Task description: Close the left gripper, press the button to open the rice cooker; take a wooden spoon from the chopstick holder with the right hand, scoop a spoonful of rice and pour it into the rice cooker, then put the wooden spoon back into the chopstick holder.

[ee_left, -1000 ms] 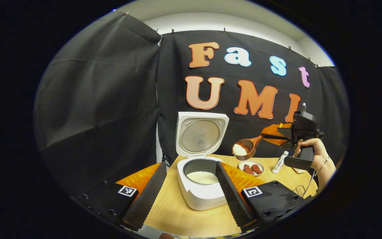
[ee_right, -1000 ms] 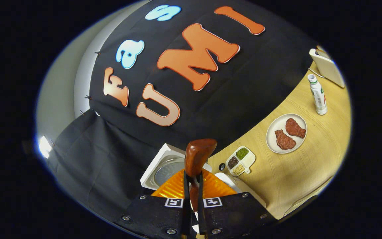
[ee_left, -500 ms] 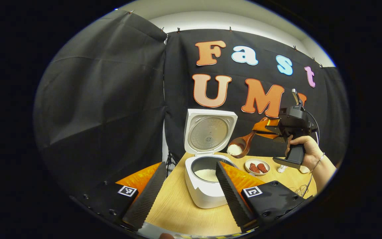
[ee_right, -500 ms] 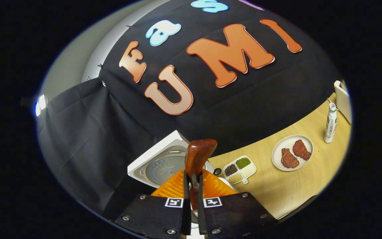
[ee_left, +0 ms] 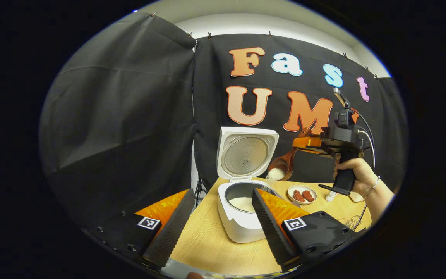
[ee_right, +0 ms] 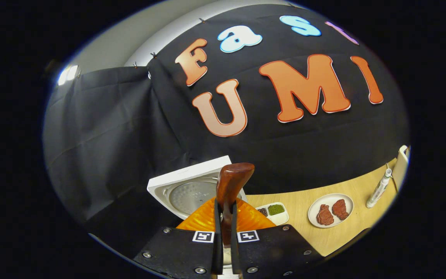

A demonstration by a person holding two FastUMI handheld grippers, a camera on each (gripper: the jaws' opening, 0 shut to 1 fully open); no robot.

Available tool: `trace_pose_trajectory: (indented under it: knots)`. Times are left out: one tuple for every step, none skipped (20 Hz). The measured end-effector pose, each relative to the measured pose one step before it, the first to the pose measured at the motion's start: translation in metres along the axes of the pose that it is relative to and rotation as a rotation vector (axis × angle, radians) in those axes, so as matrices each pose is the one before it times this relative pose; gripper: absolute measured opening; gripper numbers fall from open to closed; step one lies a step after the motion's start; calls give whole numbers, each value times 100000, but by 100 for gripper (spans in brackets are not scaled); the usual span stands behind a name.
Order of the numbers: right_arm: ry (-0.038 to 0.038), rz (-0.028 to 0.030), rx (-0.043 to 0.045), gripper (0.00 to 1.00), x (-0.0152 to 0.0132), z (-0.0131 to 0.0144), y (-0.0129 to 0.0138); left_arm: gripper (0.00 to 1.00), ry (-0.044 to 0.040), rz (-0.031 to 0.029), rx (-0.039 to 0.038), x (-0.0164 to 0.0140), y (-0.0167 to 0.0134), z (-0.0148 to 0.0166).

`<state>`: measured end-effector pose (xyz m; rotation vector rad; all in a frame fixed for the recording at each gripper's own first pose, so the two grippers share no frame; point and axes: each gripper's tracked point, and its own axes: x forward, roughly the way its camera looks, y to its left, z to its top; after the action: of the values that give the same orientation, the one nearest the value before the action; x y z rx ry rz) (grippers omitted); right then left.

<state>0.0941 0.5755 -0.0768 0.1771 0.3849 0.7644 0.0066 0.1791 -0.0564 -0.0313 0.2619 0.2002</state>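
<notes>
**Over the cooker pot: spoon tipped, rice falling**

Above the open rice cooker (ee_left: 242, 209), right gripper (ee_left: 304, 142) holds the wooden spoon (ee_left: 281, 166) by its handle, both fingers clamped on it. Spoon bowl hangs below and ahead of the fingers, tilted down, white rice (ee_left: 275, 174) at its lip, a thin stream dropping toward the pot. Pot already has rice in the bottom. Lid (ee_left: 246, 153) stands upright behind the pot.

From the right gripper view: fingers (ee_right: 217, 232) nearly together with the spoon handle (ee_right: 230, 186) squeezed between them, handle end sticking up past the tips. Cooker lid (ee_right: 186, 192) sits just behind the fingers. Off to the right of the tips: sectioned dish of beans (ee_right: 273, 212), plate with two pieces of meat (ee_right: 330, 210), small bottle (ee_right: 378, 189), all on the wooden table (ee_right: 343, 232).

Left gripper (ee_left: 215, 221): jaws spread wide, holding nothing, cooker body between and beyond the fingertips. A hand (ee_left: 352, 172) grips the right gripper's handle, well right of the cooker.
</notes>
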Motion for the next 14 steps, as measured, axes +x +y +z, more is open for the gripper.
trace_pose_trajectory:
  knots:
    - [-153,563,-2074,7,-61,-15,309,100,133,95,-44,-4,7,-99]
    - [-285,470,-1978,7,0,71,288,100,91,98,67,-91,83,-38]
    - [-213,512,-2405,7,-61,24,351,100,112,111,113,-17,49,11]
    - [-236,599,-2463,7,-37,-24,270,100,92,89,106,-71,119,-127]
    - [-294,780,-2228,7,-152,130,382,100,0,-34,4,19,8,22]
    - [-167,678,-2096,7,7,77,246,100,-107,31,-127,-54,102,-11]
    - [-156,541,-2099,7,65,-33,175,100,-7,105,-112,42,63,101]
    - [-467,584,-1980,7,20,178,161,100,-64,110,-151,-20,73,-66]
    - [-379,604,-1671,7,-43,161,265,100,-52,152,-121,44,63,68]
    - [-191,542,-2088,7,9,167,305,100,-33,195,-103,-75,228,-127]
    - [-200,551,-2291,7,-15,196,586,100,197,165,-19,51,83,-69]
    - [-378,422,-2683,7,42,189,364,100,159,41,-99,61,41,-177]
    - [-483,368,-2493,7,-120,80,230,100,86,-16,-122,-48,25,5]
    - [-163,681,-2131,8,91,-30,207,100,7,58,-152,-55,79,-93]
